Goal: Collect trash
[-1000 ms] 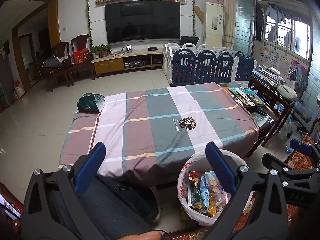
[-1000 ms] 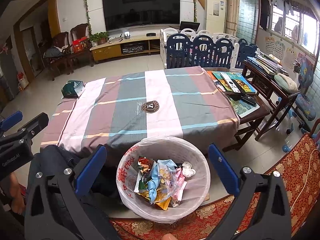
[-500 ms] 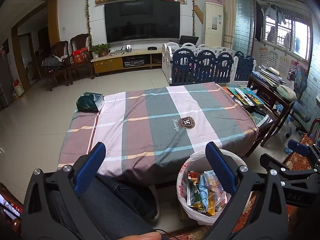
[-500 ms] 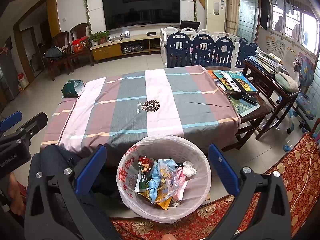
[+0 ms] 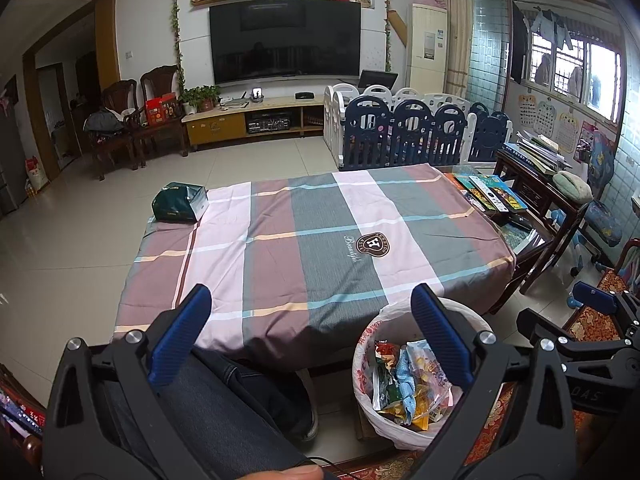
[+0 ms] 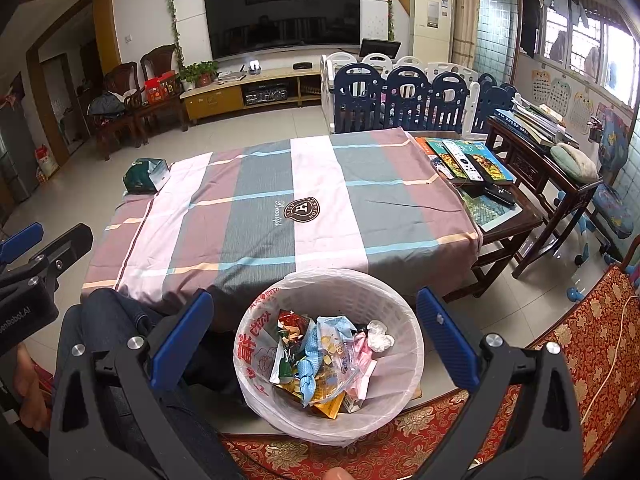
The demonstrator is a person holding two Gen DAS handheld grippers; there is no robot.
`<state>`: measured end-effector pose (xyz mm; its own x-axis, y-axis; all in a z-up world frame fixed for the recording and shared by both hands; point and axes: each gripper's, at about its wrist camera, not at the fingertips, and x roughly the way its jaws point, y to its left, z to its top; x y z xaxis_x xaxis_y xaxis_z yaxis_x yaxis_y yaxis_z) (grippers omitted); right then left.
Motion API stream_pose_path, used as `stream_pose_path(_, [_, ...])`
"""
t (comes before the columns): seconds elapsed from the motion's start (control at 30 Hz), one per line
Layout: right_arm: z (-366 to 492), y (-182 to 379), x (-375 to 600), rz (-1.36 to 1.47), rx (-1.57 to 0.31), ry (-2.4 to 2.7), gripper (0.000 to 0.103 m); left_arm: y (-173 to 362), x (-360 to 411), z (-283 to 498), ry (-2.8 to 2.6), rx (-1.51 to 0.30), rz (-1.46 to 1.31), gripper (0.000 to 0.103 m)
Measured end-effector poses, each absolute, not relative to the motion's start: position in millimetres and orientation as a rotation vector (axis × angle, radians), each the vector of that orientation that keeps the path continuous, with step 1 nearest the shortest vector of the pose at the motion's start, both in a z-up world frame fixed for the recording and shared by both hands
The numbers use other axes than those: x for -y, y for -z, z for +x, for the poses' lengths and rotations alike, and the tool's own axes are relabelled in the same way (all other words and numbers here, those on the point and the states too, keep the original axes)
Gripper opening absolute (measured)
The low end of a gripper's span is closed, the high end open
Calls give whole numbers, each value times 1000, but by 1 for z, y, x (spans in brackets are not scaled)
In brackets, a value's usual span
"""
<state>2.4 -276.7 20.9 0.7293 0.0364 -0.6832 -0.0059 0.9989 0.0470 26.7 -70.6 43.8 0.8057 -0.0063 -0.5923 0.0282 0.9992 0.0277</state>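
A white waste basket (image 6: pixel 408 344) lined with a plastic bag stands on the floor at the near edge of the table; it also shows in the left wrist view (image 5: pixel 366 364). Several snack wrappers (image 6: pixel 320 356) lie in it. My right gripper (image 6: pixel 312 316) is open and empty, held above the basket. My left gripper (image 5: pixel 310 308) is open and empty, over the table's near edge and my knee. The checked tablecloth (image 5: pixel 320 236) carries a green tissue pack (image 5: pixel 178 202) at its far left corner.
A side table with books and remote controls (image 6: pixel 472 160) stands right of the cloth. A dark wooden desk (image 6: pixel 536 152) is further right. A playpen fence (image 5: pixel 404 132) and TV stand (image 5: pixel 256 116) lie beyond. A red patterned rug (image 6: pixel 580 344) covers the near floor.
Both grippers have stayed open and almost still. The views have shifted only slightly.
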Motion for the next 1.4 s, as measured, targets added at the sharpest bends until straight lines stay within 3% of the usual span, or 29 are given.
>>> stream_pose_path(1.4, [1, -20, 275, 49, -761, -21, 99, -33, 78, 23, 26, -658, 23, 100])
